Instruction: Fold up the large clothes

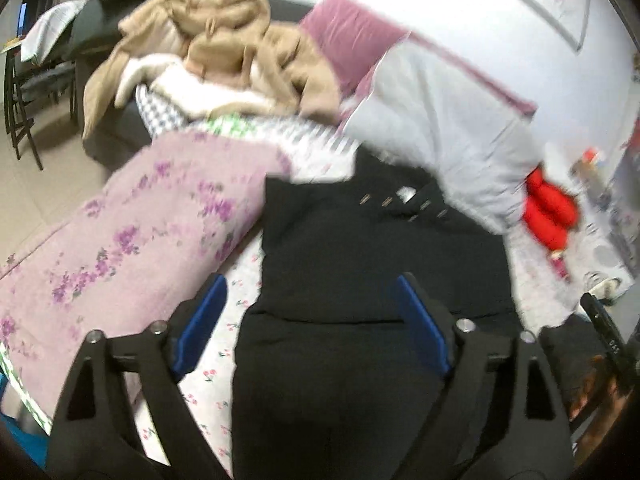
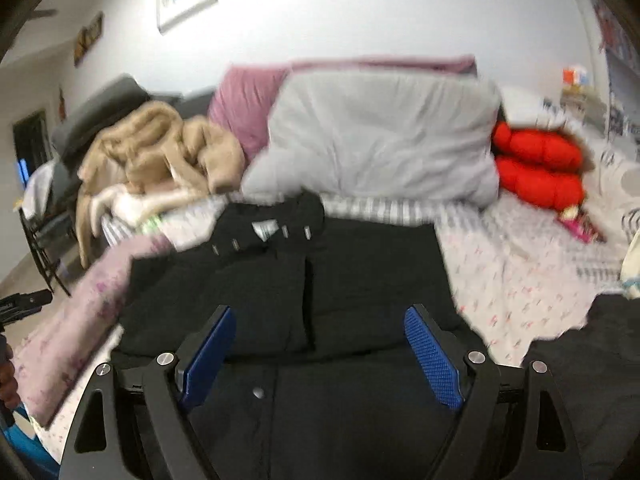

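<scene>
A large black coat [image 1: 360, 248] lies on the bed with its lower part folded up over the body; its collar with small metal toggles points toward the pillows. The same black coat [image 2: 304, 280] fills the middle of the right wrist view. My left gripper [image 1: 312, 292] hangs above the coat's near part, jaws wide apart, nothing between the blue pads [image 1: 424, 328]. My right gripper [image 2: 320, 320] also hovers over the coat, open and holding nothing. Both views are blurred by motion.
A tan coat [image 1: 224, 40] is heaped at the bed's far left over white and checked cloth. A grey pillow [image 2: 380, 132], a mauve cushion [image 2: 244, 104] and a red puffy garment [image 2: 536, 168] line the wall. A lilac floral quilt [image 1: 132, 232] lies left of the black coat.
</scene>
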{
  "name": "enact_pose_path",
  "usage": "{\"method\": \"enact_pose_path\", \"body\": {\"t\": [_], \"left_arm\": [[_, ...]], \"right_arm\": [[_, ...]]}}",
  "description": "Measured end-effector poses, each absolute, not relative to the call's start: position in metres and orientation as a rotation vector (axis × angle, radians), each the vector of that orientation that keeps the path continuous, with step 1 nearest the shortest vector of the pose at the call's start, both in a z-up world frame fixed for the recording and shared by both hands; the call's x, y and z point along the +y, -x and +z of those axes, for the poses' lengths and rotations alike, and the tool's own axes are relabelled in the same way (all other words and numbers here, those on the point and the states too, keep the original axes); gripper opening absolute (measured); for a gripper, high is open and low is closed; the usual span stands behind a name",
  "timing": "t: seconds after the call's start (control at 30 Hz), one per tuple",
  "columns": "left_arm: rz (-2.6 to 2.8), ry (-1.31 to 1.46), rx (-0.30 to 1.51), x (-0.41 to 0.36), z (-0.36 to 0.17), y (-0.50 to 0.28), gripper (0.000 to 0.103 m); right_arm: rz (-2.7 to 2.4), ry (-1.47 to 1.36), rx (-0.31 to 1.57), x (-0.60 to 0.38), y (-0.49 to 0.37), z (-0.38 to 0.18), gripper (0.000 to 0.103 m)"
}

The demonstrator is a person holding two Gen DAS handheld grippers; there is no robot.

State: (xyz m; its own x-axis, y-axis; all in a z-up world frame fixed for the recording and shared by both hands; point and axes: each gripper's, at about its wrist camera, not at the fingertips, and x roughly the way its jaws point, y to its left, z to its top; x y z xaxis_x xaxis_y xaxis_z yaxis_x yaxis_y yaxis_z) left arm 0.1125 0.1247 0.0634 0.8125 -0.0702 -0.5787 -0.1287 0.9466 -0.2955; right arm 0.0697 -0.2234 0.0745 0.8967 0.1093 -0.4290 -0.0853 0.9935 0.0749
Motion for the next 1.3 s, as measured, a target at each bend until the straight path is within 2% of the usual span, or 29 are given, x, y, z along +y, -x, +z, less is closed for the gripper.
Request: {"method": "enact_pose_path", "body": {"t": [0.03,0.1,0.17,0.23,0.33,0.47,0.63,0.83,0.87,0.93,1.0,1.03,1.07,1.17,1.3], "left_arm": [[0.021,0.325,0.586,0.122,0.071,-0.102,0.103],[-0.017,0.277,0.485,0.112,0.086,-0.079,0.103],[-0.044,0.175,0.391,0.100,0.091,-0.058,0.103],[-0.083,0.123,0.366,0.093,0.081,-0.048,0.103],[-0.107,0.142,0.486,0.090,0.054,-0.049,0.103],[-0.062,0.266,0.610,0.102,0.020,-0.035,0.103],[-0.019,0.319,0.755,0.111,-0.007,-0.006,0.103],[-0.015,0.248,0.885,0.098,-0.044,0.039,0.102],[-0.020,0.234,0.900,0.093,-0.050,0.047,0.101],[-0.014,0.210,0.916,0.088,-0.059,0.058,0.086],[-0.001,0.170,0.931,0.080,-0.067,0.066,0.074],[-0.006,0.154,0.935,0.076,-0.068,0.067,0.069],[-0.014,0.138,0.940,0.073,-0.069,0.069,0.067],[-0.023,0.139,0.958,0.067,-0.074,0.071,0.056],[-0.026,0.204,1.023,0.069,-0.085,0.069,0.056]], "right_arm": [[0.097,-0.047,0.376,-0.223,-0.051,0.087,0.088],[0.080,-0.031,0.286,-0.224,-0.025,0.100,0.101],[0.066,-0.034,0.212,-0.230,0.000,0.108,0.103],[0.103,-0.066,0.271,-0.239,0.004,0.102,0.103],[0.089,-0.073,0.472,-0.255,-0.007,0.072,0.103],[-0.035,-0.051,0.490,-0.278,0.016,0.060,0.103],[-0.018,-0.156,0.552,-0.315,0.055,0.053,0.103],[-0.162,-0.419,0.910,-0.393,0.081,-0.027,0.103],[-0.189,-0.438,0.943,-0.402,0.085,-0.036,0.101],[-0.217,-0.482,0.966,-0.419,0.094,-0.047,0.095],[-0.215,-0.543,0.960,-0.434,0.103,-0.053,0.084],[-0.218,-0.584,0.961,-0.443,0.108,-0.059,0.074],[-0.228,-0.607,0.969,-0.449,0.110,-0.064,0.069],[-0.274,-0.623,1.006,-0.459,0.112,-0.076,0.069],[-0.249,-0.629,1.017,-0.454,0.106,-0.078,0.069]]}}
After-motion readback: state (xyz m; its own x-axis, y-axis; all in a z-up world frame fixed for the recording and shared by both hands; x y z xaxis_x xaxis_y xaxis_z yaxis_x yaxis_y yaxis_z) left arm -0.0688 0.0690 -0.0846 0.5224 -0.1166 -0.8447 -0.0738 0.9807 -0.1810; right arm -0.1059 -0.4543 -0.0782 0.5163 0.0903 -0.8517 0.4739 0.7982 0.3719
